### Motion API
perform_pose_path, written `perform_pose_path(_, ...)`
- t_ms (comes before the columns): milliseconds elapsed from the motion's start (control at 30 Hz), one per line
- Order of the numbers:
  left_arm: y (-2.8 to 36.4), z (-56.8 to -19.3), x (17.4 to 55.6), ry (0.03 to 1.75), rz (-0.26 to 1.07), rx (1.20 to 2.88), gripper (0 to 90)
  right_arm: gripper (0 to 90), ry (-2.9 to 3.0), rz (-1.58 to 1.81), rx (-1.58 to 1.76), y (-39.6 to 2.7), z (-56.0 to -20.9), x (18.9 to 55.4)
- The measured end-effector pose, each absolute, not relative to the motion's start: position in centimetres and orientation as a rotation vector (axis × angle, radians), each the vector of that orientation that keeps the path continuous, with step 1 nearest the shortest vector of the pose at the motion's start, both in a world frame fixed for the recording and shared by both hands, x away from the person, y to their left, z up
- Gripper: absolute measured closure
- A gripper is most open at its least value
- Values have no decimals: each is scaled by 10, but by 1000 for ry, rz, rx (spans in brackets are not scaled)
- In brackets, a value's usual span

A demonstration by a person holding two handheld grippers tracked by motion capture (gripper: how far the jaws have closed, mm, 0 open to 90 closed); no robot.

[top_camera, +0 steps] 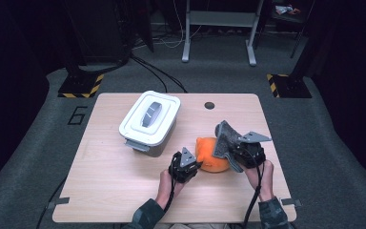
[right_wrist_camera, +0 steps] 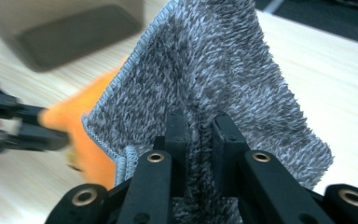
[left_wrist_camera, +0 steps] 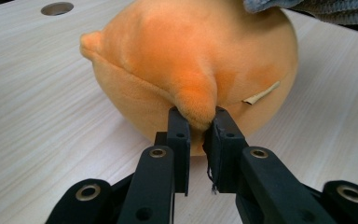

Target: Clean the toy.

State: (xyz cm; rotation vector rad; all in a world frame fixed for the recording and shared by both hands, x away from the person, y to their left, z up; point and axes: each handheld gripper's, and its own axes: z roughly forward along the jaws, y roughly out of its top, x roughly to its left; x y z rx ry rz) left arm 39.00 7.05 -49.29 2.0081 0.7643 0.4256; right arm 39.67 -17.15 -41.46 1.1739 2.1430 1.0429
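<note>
1. Nearest the camera, our left tool (left_wrist_camera: 196, 122) was pinching a soft fold of the orange plush toy (left_wrist_camera: 191, 65), which rested on the table (left_wrist_camera: 42, 116).
2. Our right tool (right_wrist_camera: 199, 122) was pressed together on the grey cloth (right_wrist_camera: 223, 70), which stood up from its jaws and touched the toy's top.
3. In the high view the toy (top_camera: 208, 155) lay between both tools.
4. A white lidded box (top_camera: 150, 121) sat just beyond, probably closed, though the view was coarse.
</note>
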Motion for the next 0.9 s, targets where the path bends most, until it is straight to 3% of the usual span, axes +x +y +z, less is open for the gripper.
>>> perform_pose_path(433, 69, -484, 391, 734, 403, 1995, 805, 780, 2275, 1075, 1040, -127, -415, 401)
perform_pose_path(900, 73, -488, 393, 751, 389, 2004, 805, 782, 2286, 1030, 1043, -127, -426, 410)
